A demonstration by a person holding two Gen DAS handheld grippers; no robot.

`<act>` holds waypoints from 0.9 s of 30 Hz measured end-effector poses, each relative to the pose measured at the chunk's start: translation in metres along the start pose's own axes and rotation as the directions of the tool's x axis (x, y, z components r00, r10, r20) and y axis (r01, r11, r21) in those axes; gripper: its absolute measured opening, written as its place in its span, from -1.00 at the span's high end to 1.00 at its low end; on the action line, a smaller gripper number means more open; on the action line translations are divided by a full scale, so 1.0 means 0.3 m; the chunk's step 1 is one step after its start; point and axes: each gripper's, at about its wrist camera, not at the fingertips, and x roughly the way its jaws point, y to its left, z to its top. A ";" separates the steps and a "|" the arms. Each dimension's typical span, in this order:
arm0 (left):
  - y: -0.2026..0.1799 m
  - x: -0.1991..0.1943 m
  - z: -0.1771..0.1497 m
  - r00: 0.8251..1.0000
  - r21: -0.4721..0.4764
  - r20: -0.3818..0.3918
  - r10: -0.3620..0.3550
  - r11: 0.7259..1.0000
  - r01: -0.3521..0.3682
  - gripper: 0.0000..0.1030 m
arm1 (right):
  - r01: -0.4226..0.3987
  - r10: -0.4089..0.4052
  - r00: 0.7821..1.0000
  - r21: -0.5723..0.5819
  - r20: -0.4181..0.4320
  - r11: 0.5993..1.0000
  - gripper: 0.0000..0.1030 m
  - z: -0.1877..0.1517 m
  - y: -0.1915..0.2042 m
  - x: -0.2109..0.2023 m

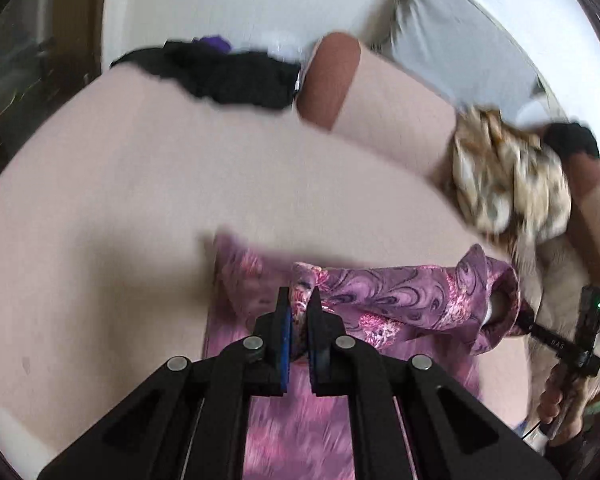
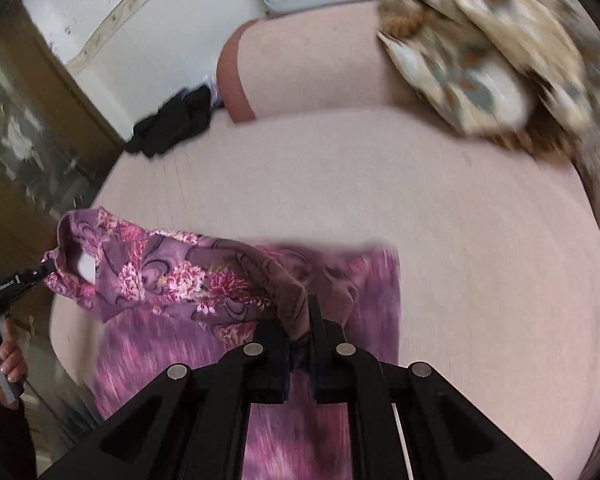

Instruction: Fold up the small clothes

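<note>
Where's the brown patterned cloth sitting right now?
The brown patterned cloth lies bunched at the far right of the pink bed, beside the pink pillow, well beyond the purple floral garment both grippers hold.

I count one purple floral garment (image 1: 400,296), one brown patterned bundle (image 1: 508,184) at two o'clock, one black heap (image 1: 228,76) at eleven, one pillow (image 1: 384,108).

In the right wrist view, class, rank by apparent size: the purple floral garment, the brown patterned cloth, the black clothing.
1. Purple floral garment, though nearest the camera.
2. Brown patterned cloth.
3. Black clothing, though farthest away, so its true size is unsure.
</note>
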 end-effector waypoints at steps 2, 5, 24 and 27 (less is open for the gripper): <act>0.033 0.050 -0.196 0.996 -0.031 -0.076 0.035 0.999 -0.037 0.88 | 0.002 -0.001 1.000 0.032 -0.020 0.999 0.88 -0.143 -0.013 0.013; 0.080 0.145 -0.353 0.984 -0.090 -0.163 0.077 0.992 -0.093 0.88 | 0.007 -0.001 1.000 0.185 -0.031 0.983 0.88 -0.315 -0.073 0.081; 0.042 -0.022 -0.523 0.988 -0.287 -0.110 -0.106 0.955 0.071 0.06 | -0.345 0.332 0.938 0.394 0.104 0.852 -0.32 -0.536 -0.121 -0.037; 0.060 0.024 -0.488 0.979 -0.394 -0.136 -0.154 0.915 0.090 -0.10 | -0.410 0.402 0.907 0.485 0.126 0.772 -0.38 -0.496 -0.134 0.003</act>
